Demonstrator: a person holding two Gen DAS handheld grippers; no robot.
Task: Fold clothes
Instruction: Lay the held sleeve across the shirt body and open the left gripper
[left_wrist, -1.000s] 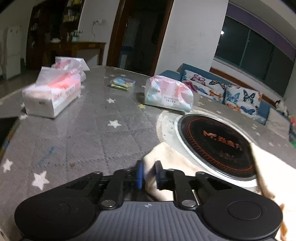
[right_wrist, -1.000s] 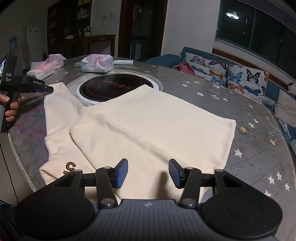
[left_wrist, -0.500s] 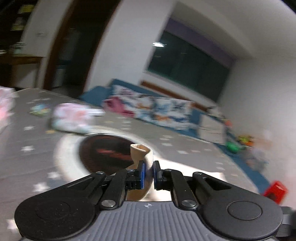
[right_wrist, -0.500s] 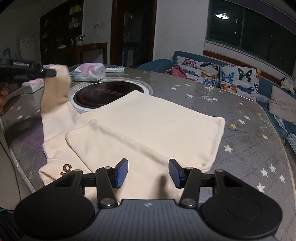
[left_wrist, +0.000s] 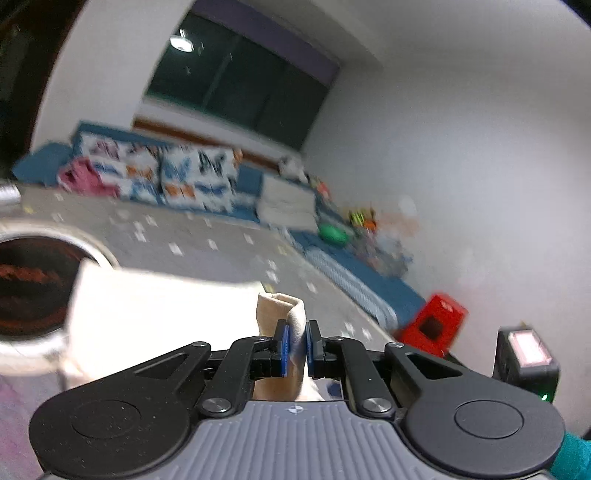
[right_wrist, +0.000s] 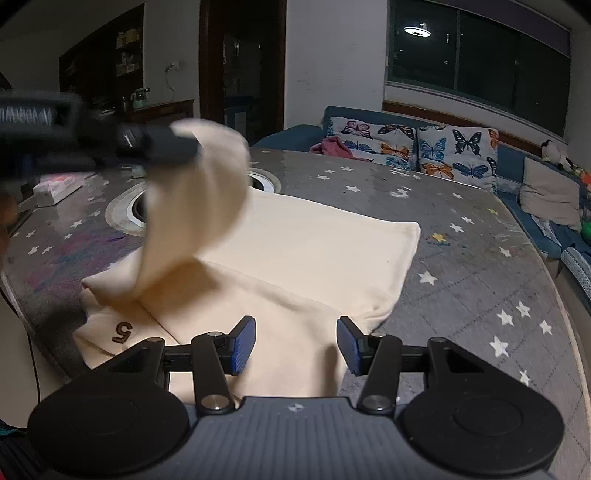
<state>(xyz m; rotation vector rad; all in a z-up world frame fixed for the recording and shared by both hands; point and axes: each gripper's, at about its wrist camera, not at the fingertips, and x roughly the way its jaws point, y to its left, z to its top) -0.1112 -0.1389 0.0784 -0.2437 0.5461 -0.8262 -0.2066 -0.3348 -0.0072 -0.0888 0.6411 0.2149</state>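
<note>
Cream garment (right_wrist: 303, 251) (grey starred table (right_wrist: 480, 266)).

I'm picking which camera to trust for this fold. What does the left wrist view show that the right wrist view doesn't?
Only the left wrist view shows the left claw shut on the sleeve close up, and a red box on the floor. Only the right wrist view shows the open right claw, the number 5 on the sweatshirt, and the sleeve's whole lifted arc. Both show the sweatshirt, the starry table and the butterfly cushions.
</note>
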